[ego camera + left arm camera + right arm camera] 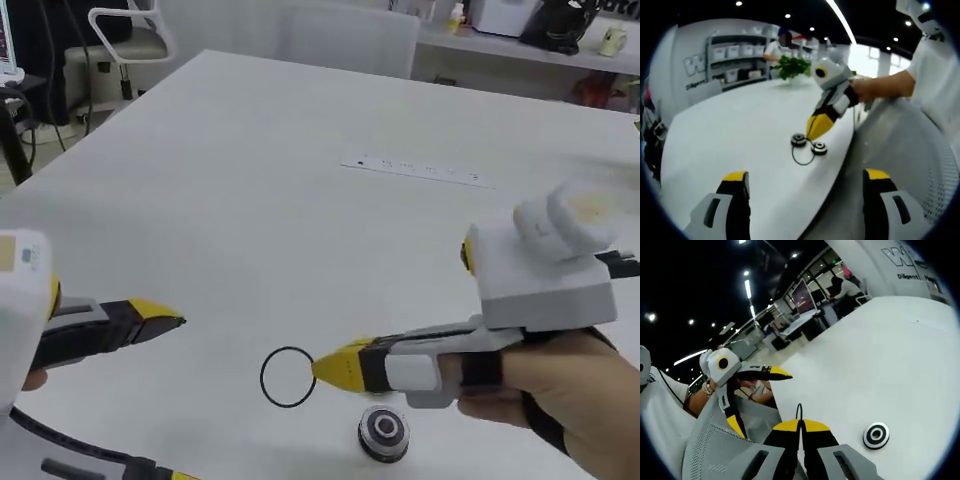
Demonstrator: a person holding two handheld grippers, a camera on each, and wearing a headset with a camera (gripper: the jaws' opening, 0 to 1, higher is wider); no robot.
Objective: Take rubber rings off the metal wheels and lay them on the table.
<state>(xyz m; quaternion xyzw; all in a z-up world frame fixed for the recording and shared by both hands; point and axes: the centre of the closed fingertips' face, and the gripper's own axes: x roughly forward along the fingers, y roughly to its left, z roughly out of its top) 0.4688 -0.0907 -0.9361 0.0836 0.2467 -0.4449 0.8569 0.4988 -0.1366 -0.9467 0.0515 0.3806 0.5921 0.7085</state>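
Right gripper [323, 368] clenched on thin black rubber ring [263, 378] beside round metal wheel [384, 431]; left gripper [805, 176] released. Flat white ruler [415, 169] well apart. Left gripper view: second wheel [798, 140].

A thin white strip [415, 168] with small print lies flat on the counter [200, 200]. Behind the counter stands a white chair [340, 38], and a second chair [125, 35] with armrests is at the left. A shelf [520, 45] at the back carries a small bottle [457, 17] with a yellow cap and a cup [612, 40]. In the left gripper view a green plant [792, 66] shows at the far end of the counter, near a rack [732, 67] of white boxes. A grey mesh seat [910, 150] is beside the counter. The right gripper view shows a monitor [802, 292] on a distant desk.
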